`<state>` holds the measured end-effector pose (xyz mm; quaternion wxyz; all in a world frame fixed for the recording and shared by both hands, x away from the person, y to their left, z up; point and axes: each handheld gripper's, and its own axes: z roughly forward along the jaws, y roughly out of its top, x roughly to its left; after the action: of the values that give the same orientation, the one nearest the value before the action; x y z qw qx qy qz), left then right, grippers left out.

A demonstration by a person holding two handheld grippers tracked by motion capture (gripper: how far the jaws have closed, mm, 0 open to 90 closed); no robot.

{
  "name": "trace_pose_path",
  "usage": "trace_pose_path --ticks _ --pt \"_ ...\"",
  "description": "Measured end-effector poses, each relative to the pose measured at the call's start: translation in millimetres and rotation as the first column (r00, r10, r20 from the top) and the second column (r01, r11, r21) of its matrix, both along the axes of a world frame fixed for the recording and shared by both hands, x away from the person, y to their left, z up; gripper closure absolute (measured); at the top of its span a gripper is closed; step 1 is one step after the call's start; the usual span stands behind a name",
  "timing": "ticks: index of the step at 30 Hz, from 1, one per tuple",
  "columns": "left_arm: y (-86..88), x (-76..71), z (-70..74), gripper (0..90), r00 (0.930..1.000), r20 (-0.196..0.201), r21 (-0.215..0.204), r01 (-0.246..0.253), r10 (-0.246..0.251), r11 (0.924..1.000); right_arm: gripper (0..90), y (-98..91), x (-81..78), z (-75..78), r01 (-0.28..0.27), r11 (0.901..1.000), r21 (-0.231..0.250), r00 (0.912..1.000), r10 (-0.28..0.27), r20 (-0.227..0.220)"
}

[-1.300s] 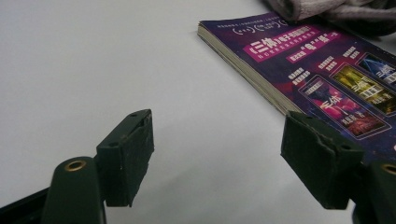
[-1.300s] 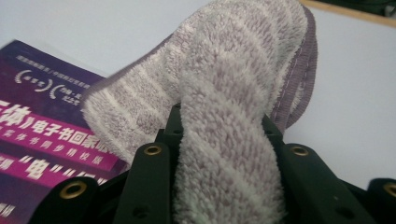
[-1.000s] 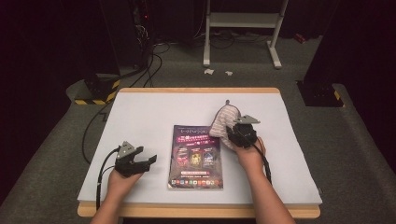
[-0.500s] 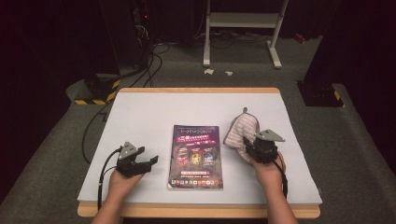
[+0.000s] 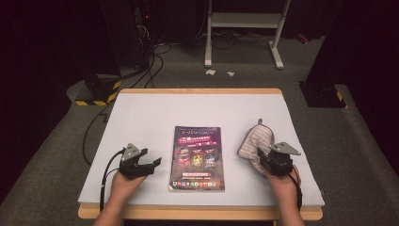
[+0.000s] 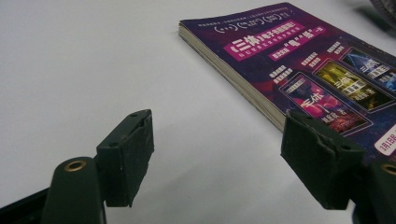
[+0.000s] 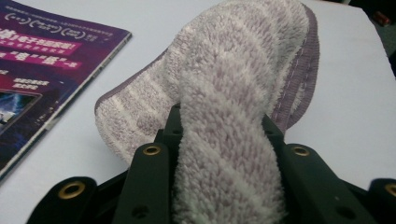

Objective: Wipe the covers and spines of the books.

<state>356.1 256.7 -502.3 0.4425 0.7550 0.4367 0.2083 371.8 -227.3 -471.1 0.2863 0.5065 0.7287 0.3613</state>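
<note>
On the table's [image 5: 141, 113] right side I see the striped mitt [image 5: 256, 141], long axis running away from me and leaning a touch right, hanging loop at the far tip, near end in my right claw [image 5: 263, 157]. Right gripper view: jaws pressed on a fluffy fold of mitt [image 7: 243, 84], fairly narrow gap, fabric bulging up between them. The mitt's far part lies on the table. The book [image 5: 197, 157] lies flat at centre, long axis also front to back, spine side toward the left claw [image 5: 153, 163], just left of the mitt, a strip of bare table between them. Right table edge is near the mitt; plenty of free surface beyond it toward the far edge. Left claw rests low on the table beside the book [image 6: 299, 60], jaws wide apart, gripping nothing, one jaw tip close to the book's page edge.
</note>
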Motion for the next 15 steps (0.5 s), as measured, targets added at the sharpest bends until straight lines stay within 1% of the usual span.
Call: trace_pose_path --ticks 3,6,8,9,10,12,15 --pt "-1.5 -0.5 0.7 25.9 1.0000 0.003 0.001 0.006 -0.006 1.0000 65.5 -4.3 0.2 -2.1 0.009 1.0000 -0.003 0.9999 -0.009 -0.009" --pt "-3.1 -0.9 1.1 25.8 0.9999 0.007 0.002 0.011 -0.011 0.9999 64.4 -9.1 2.1 -8.2 0.019 0.9998 0.004 0.9990 -0.019 -0.041" --pt "-4.8 -1.1 0.8 25.8 0.9999 0.004 0.002 0.015 -0.015 0.9999 62.8 -10.6 4.3 -13.5 0.022 0.9997 -0.005 0.9975 -0.022 -0.066" --pt "-6.0 -1.3 0.6 25.9 0.9998 0.004 0.007 0.020 -0.020 0.9998 59.5 -11.1 7.7 -20.6 0.030 0.9992 -0.025 0.9951 -0.032 -0.094" --pt "-6.6 -1.6 0.8 25.9 0.9998 0.004 0.011 0.022 -0.022 0.9997 57.6 -11.3 10.1 -24.8 0.031 0.9991 -0.031 0.9927 -0.034 -0.116" --pt "-7.4 -2.0 1.0 25.8 0.9997 0.002 0.010 0.024 -0.024 0.9997 56.5 -11.8 10.9 -27.2 0.032 0.9992 -0.025 0.9924 -0.035 -0.118" --pt "-9.5 -2.4 0.9 25.9 0.9996 0.000 0.006 0.030 -0.030 0.9995 47.7 -13.0 11.1 -25.1 0.040 0.9991 -0.013 0.9926 -0.041 -0.115"
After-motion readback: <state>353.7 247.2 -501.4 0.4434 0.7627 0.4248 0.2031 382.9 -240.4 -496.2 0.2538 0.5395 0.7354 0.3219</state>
